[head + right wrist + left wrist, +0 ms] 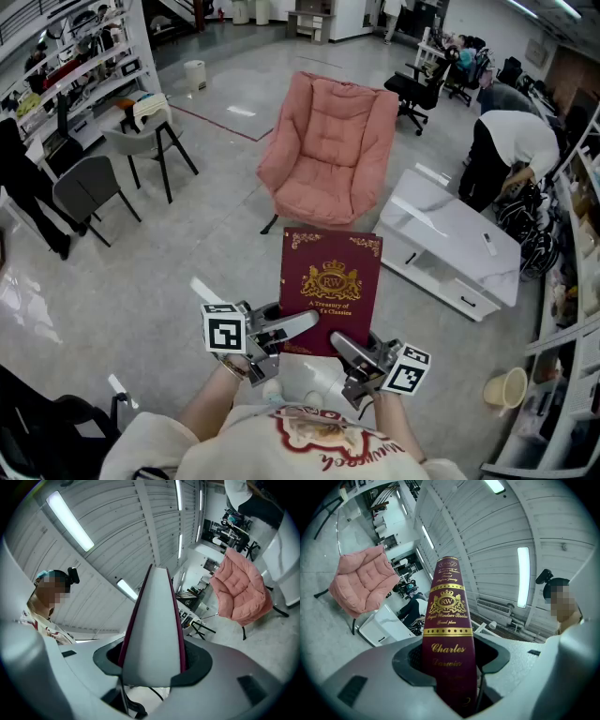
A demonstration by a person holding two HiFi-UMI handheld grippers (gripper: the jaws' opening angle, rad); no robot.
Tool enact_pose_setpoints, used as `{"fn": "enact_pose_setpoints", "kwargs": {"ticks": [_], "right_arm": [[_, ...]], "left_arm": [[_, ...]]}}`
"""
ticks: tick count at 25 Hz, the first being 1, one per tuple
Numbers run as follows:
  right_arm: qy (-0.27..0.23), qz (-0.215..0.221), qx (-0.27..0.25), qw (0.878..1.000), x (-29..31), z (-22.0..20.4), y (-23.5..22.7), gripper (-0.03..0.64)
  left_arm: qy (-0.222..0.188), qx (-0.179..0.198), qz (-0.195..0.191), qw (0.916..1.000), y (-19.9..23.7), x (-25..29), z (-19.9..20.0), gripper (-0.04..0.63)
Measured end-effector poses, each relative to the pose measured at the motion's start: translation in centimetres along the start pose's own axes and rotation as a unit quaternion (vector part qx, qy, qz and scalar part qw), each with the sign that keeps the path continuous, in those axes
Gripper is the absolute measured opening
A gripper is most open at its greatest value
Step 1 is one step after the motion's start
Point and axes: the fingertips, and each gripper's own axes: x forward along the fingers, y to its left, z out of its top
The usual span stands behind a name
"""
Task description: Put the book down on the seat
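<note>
Left gripper (295,326): your jaws are pinching the book (331,286) at its near left corner, spine side. In the left gripper view the maroon spine (449,616) fills the gap between the pads, so they stand only as far apart as the book is thick. Nothing else is in that grip.

Book: held out flat in front of you, cover up, above the floor. Its long axis runs away from you, straight at the pink armchair (328,150). The seat (323,192) lies beyond the book's far edge and well apart from it, so by my read you need a forward carry, then a lower.

Right gripper (345,349): jaws clamped on the near right corner, page-edge side. The right gripper view shows the pale page block (157,625) wedged between the pads.

Both hands look equally far from the seat. Keep clear of the white low table (450,234) on the right.
</note>
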Motion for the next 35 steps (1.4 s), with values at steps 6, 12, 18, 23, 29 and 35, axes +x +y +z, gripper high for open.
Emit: {"fn": "enact_pose_setpoints", "kwargs": {"ticks": [6, 12, 18, 23, 29, 35], "right_arm": [[0.002, 0.0, -0.003, 1.0, 0.1, 0.3, 0.4, 0.222], [0.006, 0.008, -0.019, 1.0, 0.2, 0.3, 0.6, 0.224], [0.003, 0.012, -0.01, 1.0, 0.1, 0.2, 0.1, 0.224], [0.003, 0.012, -0.01, 1.0, 0.1, 0.1, -0.4, 0.224], [-0.002, 0.012, -0.009, 1.0, 0.1, 0.0, -0.6, 0.224], [-0.025, 0.014, -0.017, 0.999, 0.4, -0.1, -0.6, 0.224]], "left_arm": [[0.0, 0.001, 0.002, 1.0, -0.4, 0.1, 0.2, 0.238], [-0.002, 0.006, -0.006, 1.0, -0.6, 0.0, 0.2, 0.238], [-0.006, 0.008, -0.005, 0.9999, -0.2, 0.1, 0.2, 0.239], [-0.007, 0.01, -0.002, 0.9999, 0.3, 0.1, 0.1, 0.239], [-0.005, 0.012, -0.003, 0.9999, 0.5, 0.1, 0.1, 0.239], [0.011, 0.021, -0.009, 0.9997, 0.6, 0.0, 0.3, 0.239]]}}
